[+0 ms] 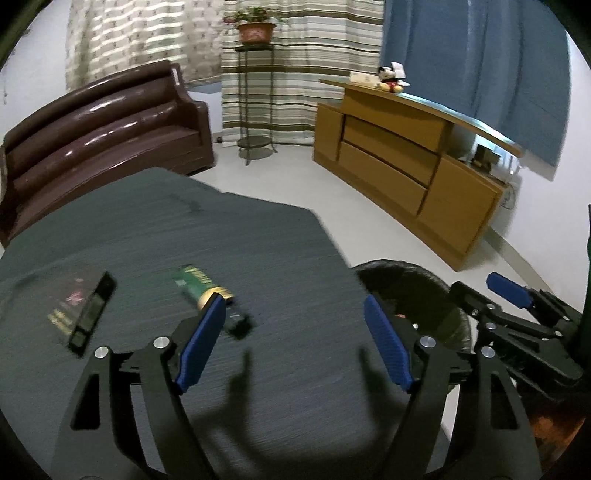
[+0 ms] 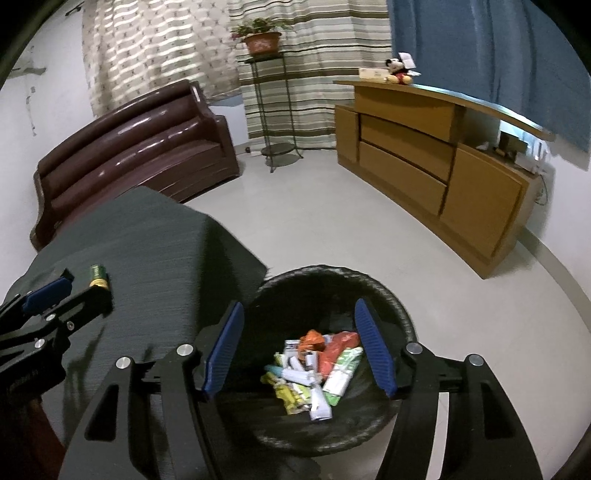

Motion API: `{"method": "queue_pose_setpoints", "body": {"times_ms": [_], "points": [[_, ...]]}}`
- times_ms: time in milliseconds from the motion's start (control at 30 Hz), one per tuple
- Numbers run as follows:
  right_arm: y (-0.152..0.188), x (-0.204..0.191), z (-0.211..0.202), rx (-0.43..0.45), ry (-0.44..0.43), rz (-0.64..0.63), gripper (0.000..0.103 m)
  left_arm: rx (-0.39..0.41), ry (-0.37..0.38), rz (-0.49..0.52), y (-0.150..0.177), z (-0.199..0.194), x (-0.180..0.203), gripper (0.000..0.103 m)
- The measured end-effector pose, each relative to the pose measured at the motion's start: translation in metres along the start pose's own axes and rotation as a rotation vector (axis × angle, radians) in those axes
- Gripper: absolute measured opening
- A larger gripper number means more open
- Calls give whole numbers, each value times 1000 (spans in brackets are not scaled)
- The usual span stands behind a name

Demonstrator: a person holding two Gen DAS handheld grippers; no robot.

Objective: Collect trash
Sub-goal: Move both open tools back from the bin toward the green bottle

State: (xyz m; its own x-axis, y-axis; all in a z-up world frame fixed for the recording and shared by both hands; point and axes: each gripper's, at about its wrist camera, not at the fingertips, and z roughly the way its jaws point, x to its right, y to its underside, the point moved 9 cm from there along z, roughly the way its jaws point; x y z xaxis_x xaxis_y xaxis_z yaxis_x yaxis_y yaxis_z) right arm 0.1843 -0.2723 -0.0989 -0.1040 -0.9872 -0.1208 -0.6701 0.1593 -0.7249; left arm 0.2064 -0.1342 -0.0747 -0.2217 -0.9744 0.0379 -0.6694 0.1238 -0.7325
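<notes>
Black bin (image 2: 388,295) holds wrappers (image 2: 317,369) (right gripper (image 2: 299,343) above, jaws apart).

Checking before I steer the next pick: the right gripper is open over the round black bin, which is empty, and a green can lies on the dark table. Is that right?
Not quite. The round black bin is not empty: the right wrist view shows a pile of crumpled wrappers and packets at its bottom. The rest holds: the right gripper is open above it with nothing between its pads, and the green can lies on the dark table.

Brown sofa (image 1: 99,136), wooden cabinet (image 1: 406,162), potted plant (image 1: 256,26)
</notes>
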Motion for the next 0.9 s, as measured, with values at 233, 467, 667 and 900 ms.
{"method": "queue_pose_setpoints", "body": {"times_ms": [233,467,667,900], "points": [[0,-42,1,-7,-57,-43,62,-6,-72,-60,9,-15,-60,76],[0,-89,5,-28,-128,-92,62,-2,-145,-103,15,-30,-115,77],[2,-125,7,-39,-169,-136,64,2,-190,-139,16,-38,-153,77],[3,-153,14,-57,-194,-172,64,-14,-212,-154,16,-31,-184,77]]}}
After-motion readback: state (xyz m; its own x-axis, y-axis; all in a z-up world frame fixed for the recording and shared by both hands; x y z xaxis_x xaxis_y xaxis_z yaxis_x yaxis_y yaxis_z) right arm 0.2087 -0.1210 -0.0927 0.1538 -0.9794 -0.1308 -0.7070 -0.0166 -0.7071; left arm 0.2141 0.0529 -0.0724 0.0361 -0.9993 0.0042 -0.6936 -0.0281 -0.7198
